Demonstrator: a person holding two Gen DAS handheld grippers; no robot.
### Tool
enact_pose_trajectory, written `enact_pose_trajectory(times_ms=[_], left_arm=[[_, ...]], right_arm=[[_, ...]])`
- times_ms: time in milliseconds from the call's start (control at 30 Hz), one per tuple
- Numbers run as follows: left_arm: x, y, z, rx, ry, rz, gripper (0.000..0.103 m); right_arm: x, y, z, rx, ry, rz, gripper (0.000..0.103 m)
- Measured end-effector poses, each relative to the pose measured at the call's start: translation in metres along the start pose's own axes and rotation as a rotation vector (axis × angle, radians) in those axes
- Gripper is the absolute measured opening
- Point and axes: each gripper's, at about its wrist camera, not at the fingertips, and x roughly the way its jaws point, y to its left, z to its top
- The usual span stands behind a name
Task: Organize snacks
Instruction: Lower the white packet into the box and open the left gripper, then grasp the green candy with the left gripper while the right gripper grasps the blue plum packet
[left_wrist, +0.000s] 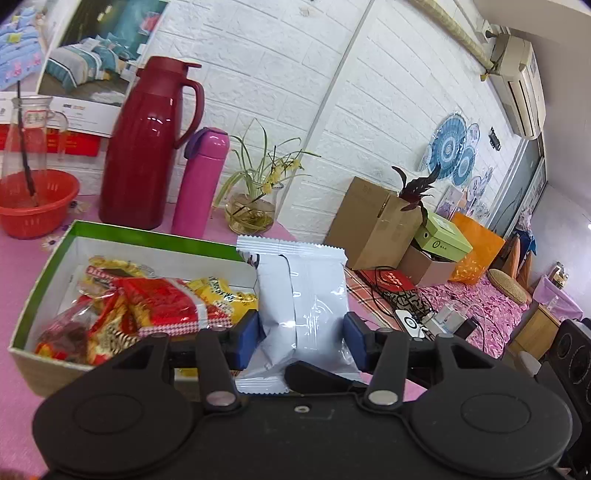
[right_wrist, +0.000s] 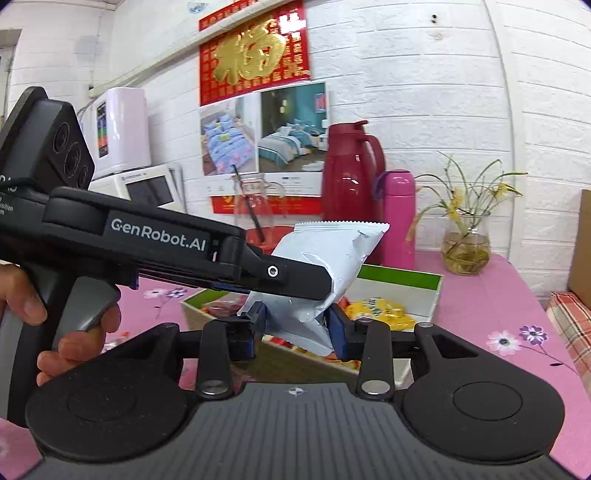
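A white snack packet (left_wrist: 303, 295) stands upright between my left gripper's blue pads; my left gripper (left_wrist: 301, 338) is shut on it. My right gripper (right_wrist: 297, 326) is also shut on the same white packet (right_wrist: 325, 251), near its lower end. Both hold it above the near right corner of a green-rimmed white box (left_wrist: 55, 258) that holds several red and yellow snack packets (left_wrist: 155, 302). The box also shows in the right wrist view (right_wrist: 402, 278), with yellow snacks (right_wrist: 380, 310) inside. The left gripper's body (right_wrist: 155, 240) crosses the right wrist view from the left.
On the pink flowered tablecloth (right_wrist: 498, 306) behind the box stand a dark red thermos jug (left_wrist: 147, 147), a pink bottle (left_wrist: 201, 181), a glass vase with a plant (left_wrist: 253, 210) and a red basket holding a glass carafe (left_wrist: 33, 199). Cardboard boxes (left_wrist: 373, 221) sit to the right.
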Motion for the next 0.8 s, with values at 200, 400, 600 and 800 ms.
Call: enact_pose_trajectory(times_ms=[200,400,600,800], left_arm=[[0.036,0.01,0.007,0.003,0.032,0.015,0.032],[0.045,0.027,-0.002,-0.019,0.036,0.108,0.103],[0.035,0.03,-0.006,-0.025,0.053,0.112,0.103],[0.002,0.012,-0.007,-0.024,0.024,0.096,0.103]], right_arm=[[0.021,-0.025,-0.007,0.02,0.003,-0.018,0.064],[0.046,-0.037,-0.02,-0.023,0.063,-0.128,0.076],[0.038,-0.037,-0.022,0.011,0.068,-0.116,0.078],[0.003,-0.019,-0.008,-0.037,0.007,-0.086,0.094]])
